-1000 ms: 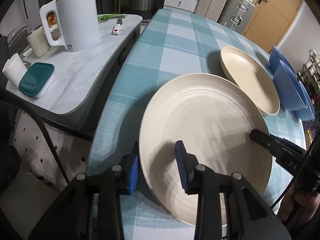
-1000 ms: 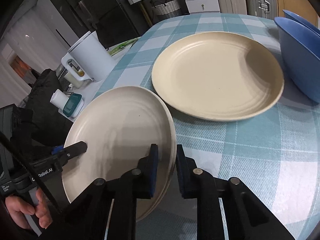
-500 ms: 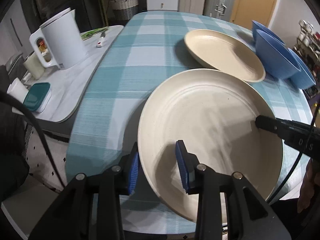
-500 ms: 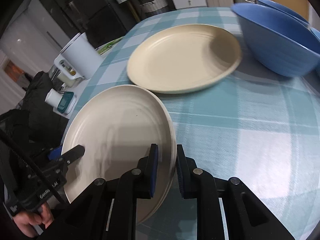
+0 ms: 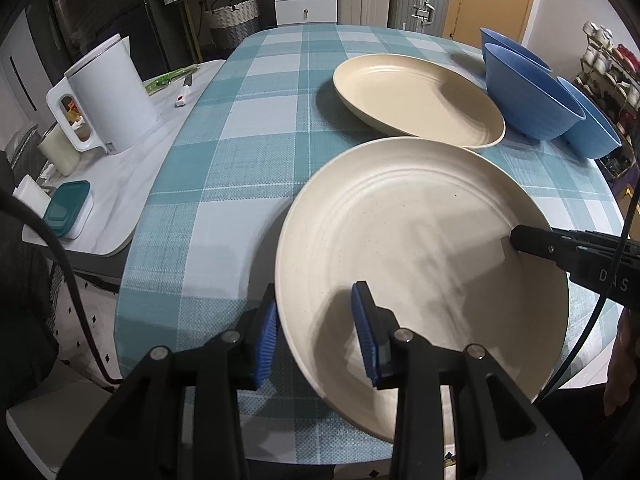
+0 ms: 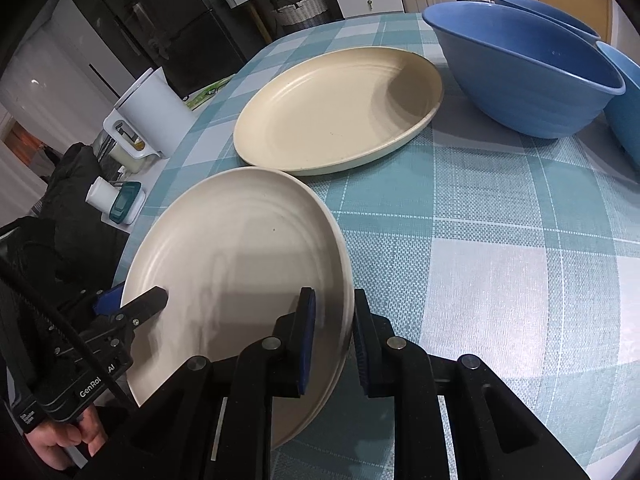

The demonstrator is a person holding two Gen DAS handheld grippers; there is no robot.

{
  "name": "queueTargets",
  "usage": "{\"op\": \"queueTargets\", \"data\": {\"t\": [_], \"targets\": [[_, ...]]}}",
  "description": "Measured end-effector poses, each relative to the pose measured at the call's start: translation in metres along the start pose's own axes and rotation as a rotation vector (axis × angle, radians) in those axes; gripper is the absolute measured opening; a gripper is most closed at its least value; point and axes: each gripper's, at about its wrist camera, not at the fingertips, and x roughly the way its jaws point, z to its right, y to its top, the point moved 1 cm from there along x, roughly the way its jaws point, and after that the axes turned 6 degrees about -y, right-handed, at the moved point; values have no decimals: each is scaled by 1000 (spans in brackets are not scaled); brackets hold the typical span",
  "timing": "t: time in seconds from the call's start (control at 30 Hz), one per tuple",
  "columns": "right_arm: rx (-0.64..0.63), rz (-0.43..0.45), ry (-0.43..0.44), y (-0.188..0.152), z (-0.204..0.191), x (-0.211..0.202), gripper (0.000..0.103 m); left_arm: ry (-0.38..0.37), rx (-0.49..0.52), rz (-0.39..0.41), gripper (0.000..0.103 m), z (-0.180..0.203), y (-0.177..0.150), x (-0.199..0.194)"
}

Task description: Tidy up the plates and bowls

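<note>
Above the near edge of the checked surface, a pale plate is being held tilted between two claws. The left claw is gripping its near-left rim, one blue pad under the rim and the other on the plate's inner face. The right claw is clamping the opposite rim, its pads pressing on either side of the plate's edge. In the left wrist view the right claw's black finger is resting on the plate's right side; in the right wrist view the left claw is sitting at the plate's far-left rim, with a person's hand below it.

Just beyond the held plate, a cream plate is lying flat on the surface, its rim close to the held plate's far edge. Blue bowls are standing just beside it on the right. On a white side counter to the left are sitting a white kettle and a teal-lidded container.
</note>
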Motion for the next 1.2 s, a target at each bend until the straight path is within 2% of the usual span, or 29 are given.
{"op": "queueTargets", "data": {"t": [0.23, 0.33, 0.37, 0.53, 1.0, 1.2], "targets": [[7, 22, -20, 2, 4, -3, 18, 18, 21, 2, 37, 3, 1, 0], [31, 51, -11, 5, 9, -10, 20, 28, 23, 8, 38, 3, 1, -1], [35, 61, -10, 7, 10, -12, 20, 37, 24, 12, 42, 3, 2, -1], [32, 113, 1, 10, 12, -24, 21, 53, 20, 9, 43, 0, 2, -1], [29, 111, 13, 11, 14, -29, 22, 69, -7, 19, 43, -8, 4, -5], [43, 129, 8, 11, 18, -34, 25, 60, -56, 67, 46, -18, 8, -16]]}}
